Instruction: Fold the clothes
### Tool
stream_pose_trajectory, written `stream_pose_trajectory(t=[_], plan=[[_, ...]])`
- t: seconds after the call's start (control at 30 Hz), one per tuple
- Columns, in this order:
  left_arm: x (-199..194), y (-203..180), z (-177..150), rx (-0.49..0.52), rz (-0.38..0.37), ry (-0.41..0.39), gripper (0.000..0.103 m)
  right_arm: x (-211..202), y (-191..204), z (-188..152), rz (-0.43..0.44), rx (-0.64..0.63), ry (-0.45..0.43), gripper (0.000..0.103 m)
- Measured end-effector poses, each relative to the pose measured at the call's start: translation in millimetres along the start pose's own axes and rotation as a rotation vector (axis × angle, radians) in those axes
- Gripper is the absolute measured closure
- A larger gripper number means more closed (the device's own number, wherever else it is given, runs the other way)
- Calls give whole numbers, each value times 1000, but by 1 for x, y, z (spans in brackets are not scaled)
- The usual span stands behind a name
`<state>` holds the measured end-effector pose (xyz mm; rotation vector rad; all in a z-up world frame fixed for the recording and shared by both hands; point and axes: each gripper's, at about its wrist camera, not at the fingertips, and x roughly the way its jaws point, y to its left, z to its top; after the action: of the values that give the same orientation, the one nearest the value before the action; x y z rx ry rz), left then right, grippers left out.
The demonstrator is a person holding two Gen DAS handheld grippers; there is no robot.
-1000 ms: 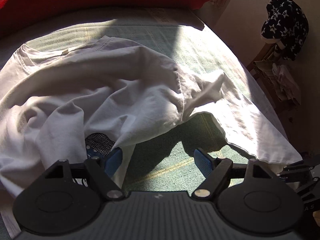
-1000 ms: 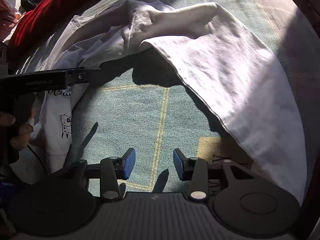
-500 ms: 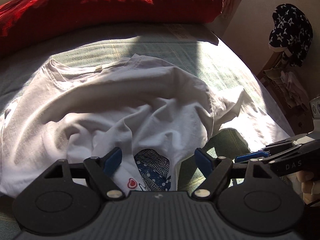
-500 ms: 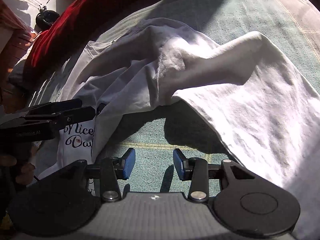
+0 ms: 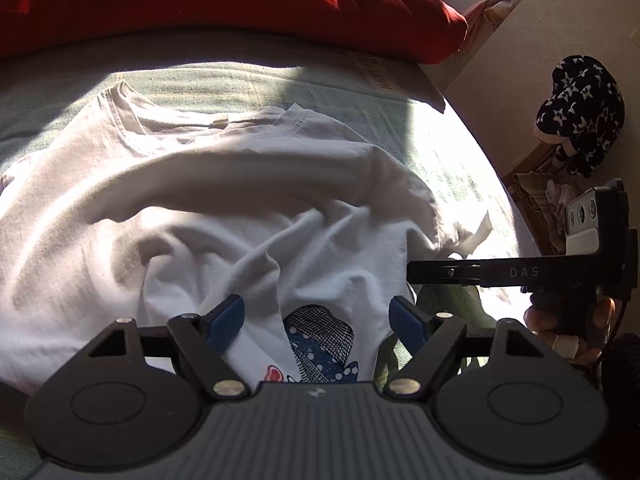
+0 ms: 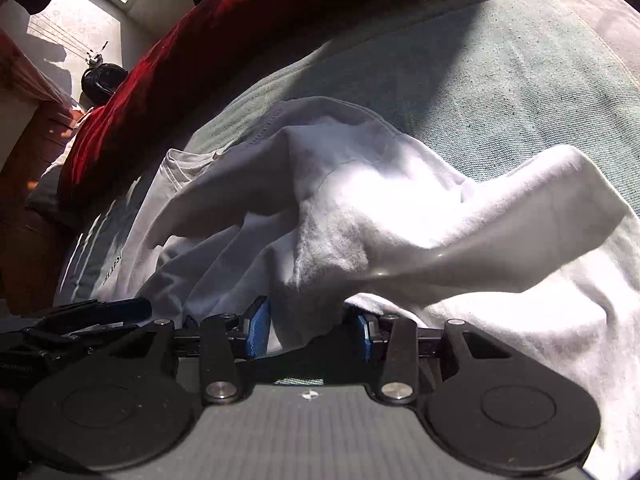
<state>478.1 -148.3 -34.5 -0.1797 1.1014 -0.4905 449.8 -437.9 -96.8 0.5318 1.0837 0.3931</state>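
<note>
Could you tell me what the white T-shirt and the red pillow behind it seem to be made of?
The white T-shirt looks like soft matte cotton jersey: it crumples into loose folds and has a stitched ribbed collar. The red pillow seems a plain woven fabric cover, matte, puffed over soft filling; its fibre is uncertain.

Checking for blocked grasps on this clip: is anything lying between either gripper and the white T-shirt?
Nothing visible. The T-shirt lies directly under the open left gripper, and a bunched fold already sits between the right gripper's fingers.

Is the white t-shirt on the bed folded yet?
Not folded. The white t-shirt lies rumpled on the bed, collar spread, print partly hidden by creases.
</note>
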Motion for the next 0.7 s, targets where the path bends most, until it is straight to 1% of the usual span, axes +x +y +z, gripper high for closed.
stream_pose_trajectory(t=[0.03, 0.1, 0.17, 0.3, 0.4, 0.47, 0.57, 0.7], plan=[[1, 1, 1, -6, 1, 0, 23, 3, 4, 0, 17, -20, 1, 54], [3, 2, 3, -2, 9, 3, 23, 9, 13, -2, 63, -54, 10, 48], [5, 1, 4, 5, 17, 7, 23, 15, 18, -6, 114, -73, 33, 46], [7, 0, 6, 18, 27, 15, 23, 14, 17, -11, 167, -64, 51, 47], [8, 0, 6, 20, 30, 18, 23, 2, 11, -3, 161, -50, 2, 47], [7, 0, 7, 15, 33, 14, 23, 1, 3, 4, 154, -29, -11, 47], [3, 0, 9, 4, 40, 5, 23, 14, -1, 2, 171, 9, 36, 46], [-3, 0, 11, 8, 51, -3, 23, 32, 14, -13, 261, 29, 87, 45]])
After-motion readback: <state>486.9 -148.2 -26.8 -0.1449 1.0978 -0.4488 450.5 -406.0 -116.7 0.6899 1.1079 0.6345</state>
